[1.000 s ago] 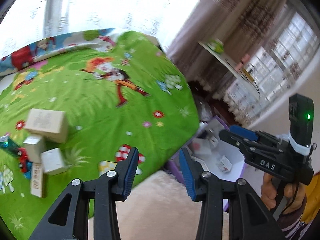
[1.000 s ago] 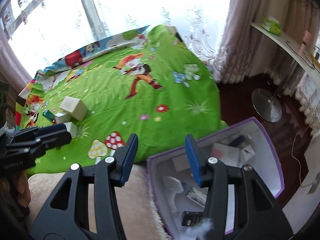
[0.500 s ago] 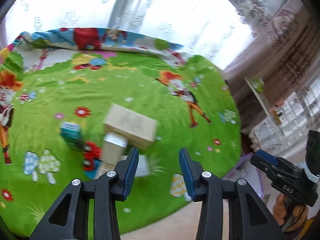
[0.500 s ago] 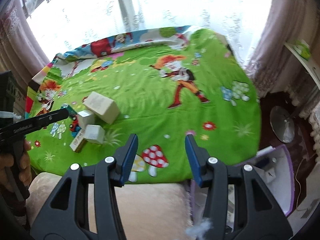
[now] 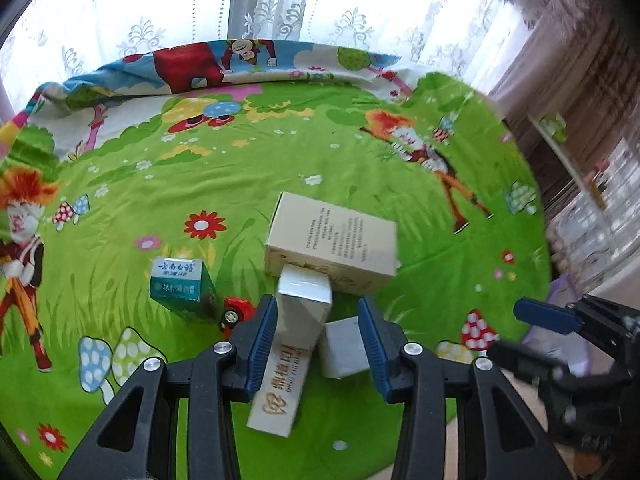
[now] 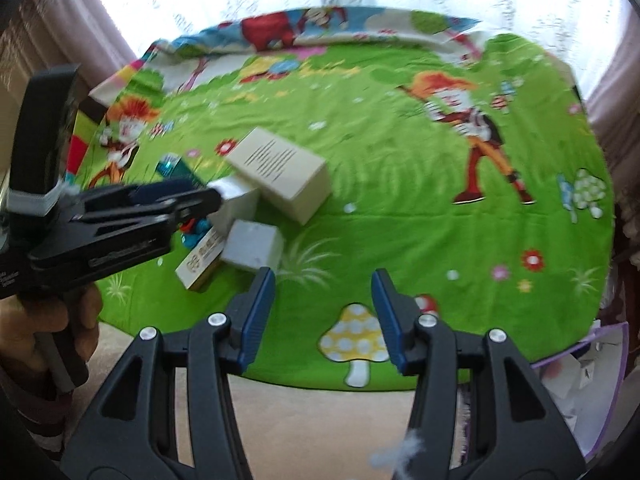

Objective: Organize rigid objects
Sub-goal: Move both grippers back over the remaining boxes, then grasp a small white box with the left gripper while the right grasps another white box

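Left wrist view, item list, all placed relative to the large beige carton point(image 5: 334, 246) on the green cartoon bedspread point(image 5: 420, 216):

1. Silver-topped tall box point(image 5: 305, 306): leans against the carton's near face; its lower end overlaps the long box.
2. Long white box with gold lettering point(image 5: 280, 392): lies flat, nearer us than the carton.
3. Small white cube box point(image 5: 345, 346): just right of the tall box, near the carton's near right corner.
4. Teal toothpaste-style carton point(image 5: 180, 284): stands to the carton's left, apart from it.
5. Red toy car point(image 5: 236, 314): partly hidden, between the teal carton and the tall box.
6. Left gripper point(image 5: 318, 338): tongs spread, pinching nothing; we see the tall box and cube between the blue pads, no contact evident.
7. Right gripper point(image 6: 323, 316): tongs spread and empty over bare bedspread, right of and nearer than the carton.
8. Purple-rimmed bin point(image 6: 588, 384): off the bed edge, well to the carton's right, holding sorted items.

Risks, in our judgement: the pads straddle two boxes, so closing could catch both or nudge the cube aside. Lifting the leaning tall box may tip the stack. Soft bedding gives poor support, so a push downward could skew the grasp.
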`<act>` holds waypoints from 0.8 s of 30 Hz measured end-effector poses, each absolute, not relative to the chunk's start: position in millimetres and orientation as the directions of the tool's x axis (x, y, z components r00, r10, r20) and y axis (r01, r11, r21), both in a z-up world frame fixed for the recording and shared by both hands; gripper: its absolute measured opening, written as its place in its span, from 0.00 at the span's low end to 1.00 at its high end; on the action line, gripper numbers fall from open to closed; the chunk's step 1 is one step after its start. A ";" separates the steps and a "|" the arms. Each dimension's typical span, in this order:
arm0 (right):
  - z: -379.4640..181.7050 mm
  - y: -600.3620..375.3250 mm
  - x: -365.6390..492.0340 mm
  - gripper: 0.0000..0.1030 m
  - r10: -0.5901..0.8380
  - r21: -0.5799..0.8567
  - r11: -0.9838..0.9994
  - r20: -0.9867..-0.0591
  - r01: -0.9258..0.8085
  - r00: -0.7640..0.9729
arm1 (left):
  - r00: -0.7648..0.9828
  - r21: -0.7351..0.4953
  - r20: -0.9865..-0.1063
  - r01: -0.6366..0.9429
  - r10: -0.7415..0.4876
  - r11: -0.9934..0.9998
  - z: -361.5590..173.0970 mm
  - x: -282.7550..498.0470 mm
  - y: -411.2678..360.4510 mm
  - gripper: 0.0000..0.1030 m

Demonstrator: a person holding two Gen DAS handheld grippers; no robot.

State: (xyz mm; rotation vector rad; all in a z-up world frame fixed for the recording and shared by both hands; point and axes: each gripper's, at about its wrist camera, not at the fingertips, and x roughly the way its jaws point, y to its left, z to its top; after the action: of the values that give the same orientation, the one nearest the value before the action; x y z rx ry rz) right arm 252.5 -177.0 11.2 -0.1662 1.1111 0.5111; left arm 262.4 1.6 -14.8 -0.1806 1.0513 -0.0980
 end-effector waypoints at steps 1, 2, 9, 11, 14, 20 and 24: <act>7.1 -172.4 250.7 0.53 0.308 0.120 0.868 -0.892 -0.481 0.332 | 0.490 -0.186 -0.857 -0.002 -0.161 0.983 -17.3 263.9 0.9 0.42; 4.7 -169.3 250.1 0.53 0.307 0.119 0.865 -0.894 -0.487 0.326 | 0.483 -0.175 -0.862 0.001 -0.153 0.985 -21.0 265.9 0.5 0.42; -13.5 -151.5 245.2 0.53 0.305 0.125 0.845 -0.911 -0.519 0.278 | 0.453 -0.138 -0.881 0.020 -0.132 0.990 -38.6 275.0 -4.9 0.42; -17.4 -147.8 243.7 0.53 0.304 0.124 0.841 -0.914 -0.526 0.270 | 0.451 -0.130 -0.884 0.026 -0.128 0.991 -40.8 276.2 -6.4 0.42; -20.7 -143.4 243.1 0.53 0.305 0.126 0.837 -0.915 -0.533 0.263 | 0.448 -0.127 -0.885 0.028 -0.126 0.991 -44.3 277.9 -6.6 0.41; -25.5 -134.8 241.9 0.53 0.315 0.135 0.831 -0.914 -0.540 0.257 | 0.487 -0.183 -0.857 0.020 -0.170 0.983 -32.4 273.2 0.5 0.37; -27.0 -129.4 241.9 0.53 0.322 0.145 0.830 -0.913 -0.539 0.250 | 0.531 -0.259 -0.817 0.010 -0.224 0.966 -17.1 266.0 8.2 0.37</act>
State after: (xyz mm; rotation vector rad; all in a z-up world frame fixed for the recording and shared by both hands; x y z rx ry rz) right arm 241.9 -129.4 -27.0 -0.2139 1.1809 0.5920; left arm 266.0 8.2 -17.1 -0.2338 1.0036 -0.1415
